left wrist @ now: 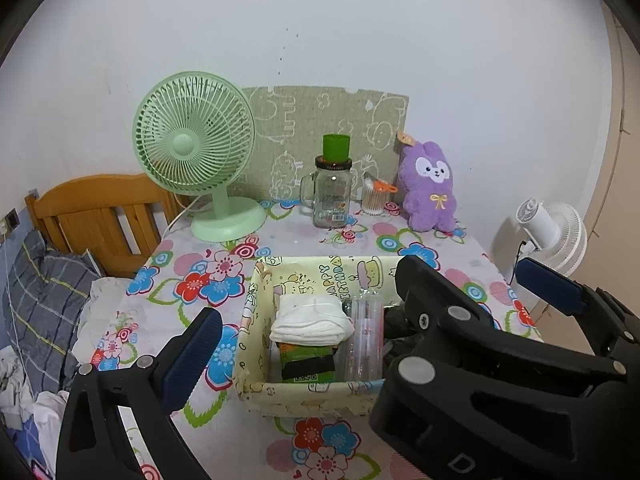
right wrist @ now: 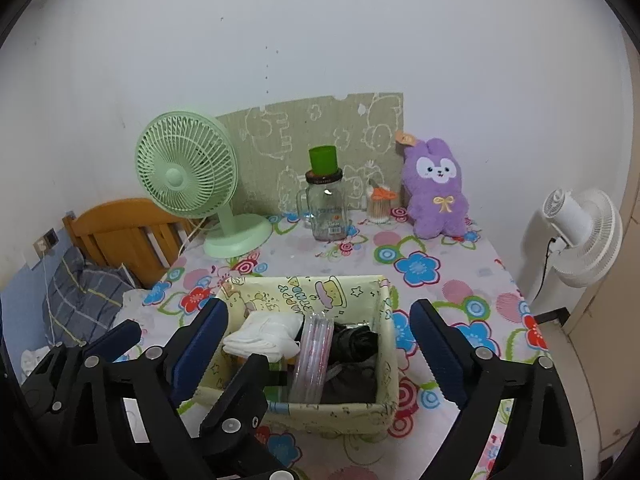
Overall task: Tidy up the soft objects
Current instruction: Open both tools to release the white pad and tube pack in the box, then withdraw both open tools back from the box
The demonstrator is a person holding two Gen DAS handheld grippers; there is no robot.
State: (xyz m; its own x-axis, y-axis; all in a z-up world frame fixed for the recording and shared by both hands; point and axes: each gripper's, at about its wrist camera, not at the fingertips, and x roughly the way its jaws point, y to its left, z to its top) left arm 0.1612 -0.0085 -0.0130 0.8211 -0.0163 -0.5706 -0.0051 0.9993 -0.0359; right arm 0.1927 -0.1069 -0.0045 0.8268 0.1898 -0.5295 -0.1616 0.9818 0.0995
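A pale yellow cartoon-print fabric basket (left wrist: 320, 394) (right wrist: 332, 416) stands on the floral tablecloth. A folded white cloth (left wrist: 310, 320) (right wrist: 264, 336) lies on top at its left. A clear plastic container (right wrist: 312, 356) is in the middle and a crumpled black item (right wrist: 356, 344) at the right. A purple plush rabbit (left wrist: 428, 188) (right wrist: 438, 192) sits upright at the table's back right. My left gripper (left wrist: 320, 328) is open above the basket's near side, holding nothing. My right gripper (right wrist: 320, 320) is open too, its fingers either side of the basket. The two grippers overlap side by side.
A green desk fan (left wrist: 192, 144), a glass jar mug topped by a green cup (left wrist: 332, 196) and a cotton-swab holder (left wrist: 376, 200) line the back of the table. A white fan (right wrist: 580, 232) stands off the right edge. A bed with a wooden headboard (left wrist: 100, 216) lies to the left.
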